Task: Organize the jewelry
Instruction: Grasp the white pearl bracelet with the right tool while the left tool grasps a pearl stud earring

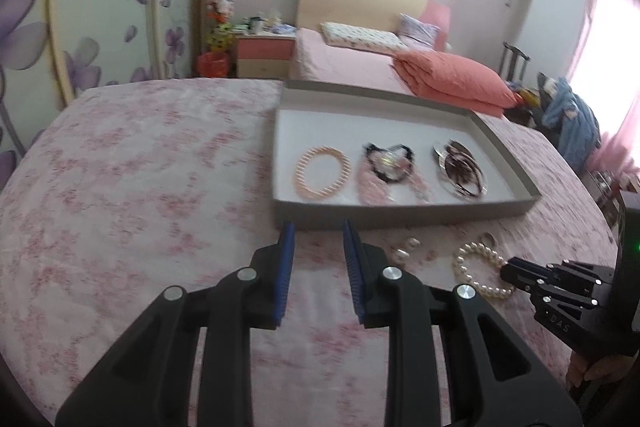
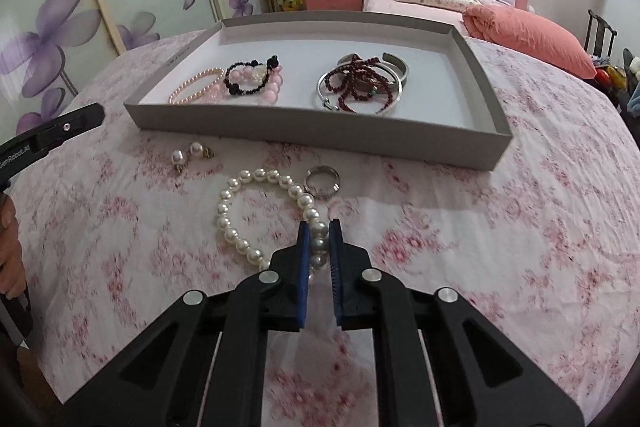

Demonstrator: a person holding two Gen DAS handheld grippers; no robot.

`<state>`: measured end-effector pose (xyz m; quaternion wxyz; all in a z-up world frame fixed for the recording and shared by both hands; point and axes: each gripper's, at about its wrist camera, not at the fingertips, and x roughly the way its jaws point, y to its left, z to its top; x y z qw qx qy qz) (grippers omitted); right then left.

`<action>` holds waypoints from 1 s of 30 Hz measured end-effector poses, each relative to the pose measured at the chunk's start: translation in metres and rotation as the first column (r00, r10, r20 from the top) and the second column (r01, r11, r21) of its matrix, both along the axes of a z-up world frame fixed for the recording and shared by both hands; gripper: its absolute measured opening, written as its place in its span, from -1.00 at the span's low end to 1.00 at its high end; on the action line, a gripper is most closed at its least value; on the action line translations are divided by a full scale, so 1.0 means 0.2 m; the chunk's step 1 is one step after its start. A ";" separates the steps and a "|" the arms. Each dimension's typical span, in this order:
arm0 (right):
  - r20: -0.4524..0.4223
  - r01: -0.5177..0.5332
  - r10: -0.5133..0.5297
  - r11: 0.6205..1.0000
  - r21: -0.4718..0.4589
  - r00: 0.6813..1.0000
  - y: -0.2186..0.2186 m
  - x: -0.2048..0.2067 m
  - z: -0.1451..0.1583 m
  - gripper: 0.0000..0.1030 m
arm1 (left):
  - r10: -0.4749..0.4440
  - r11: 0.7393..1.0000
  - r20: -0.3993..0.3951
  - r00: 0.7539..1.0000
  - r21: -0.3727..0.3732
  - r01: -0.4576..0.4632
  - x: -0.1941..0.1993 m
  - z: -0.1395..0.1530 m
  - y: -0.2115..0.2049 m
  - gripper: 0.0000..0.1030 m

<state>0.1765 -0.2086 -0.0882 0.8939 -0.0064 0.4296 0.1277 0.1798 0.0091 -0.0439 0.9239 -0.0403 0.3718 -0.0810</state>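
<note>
Right tongs [image 2: 319, 227] nearly closed around white pearl bracelet [image 2: 264, 217] on floral surface [image 2: 480, 247]; left tongs [image 1: 319, 227] apart, empty.

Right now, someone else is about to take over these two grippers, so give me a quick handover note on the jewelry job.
Left gripper: open, empty, hovering over the tablecloth just short of the tray.
Right gripper: fingers on either side of the white pearl bracelet, closed to about a bead's width; the bracelet lies on the cloth, not lifted.
Done: in the tray are the pink bead bracelet, the black and pink bracelets, and the silver bangles with dark red beads.
Left: the white pearl bracelet, the ring touching it, and the two pearl earrings in front of the tray.
</note>
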 end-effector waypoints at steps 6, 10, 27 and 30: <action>0.016 0.164 -0.163 0.985 -0.048 0.986 -0.17 0.03 0.00 -0.80 | -0.102 0.995 -0.027 0.994 0.018 0.102 0.00 -0.04 -0.16 -0.28; 0.020 0.195 -0.194 0.980 -0.043 0.981 -0.21 0.05 -0.01 -0.80 | -0.147 0.988 -0.057 0.988 0.029 0.149 0.02 -0.08 -0.25 -0.24; 0.009 0.179 -0.179 0.984 -0.001 0.984 -0.24 0.05 -0.01 -0.79 | -0.098 0.988 -0.135 0.986 0.107 0.113 0.16 -0.22 -0.37 -0.73; 0.011 0.177 -0.177 0.984 -0.006 0.984 -0.24 0.05 -0.01 -0.79 | -0.082 0.988 -0.133 0.988 0.120 0.098 0.14 -0.22 -0.32 -0.73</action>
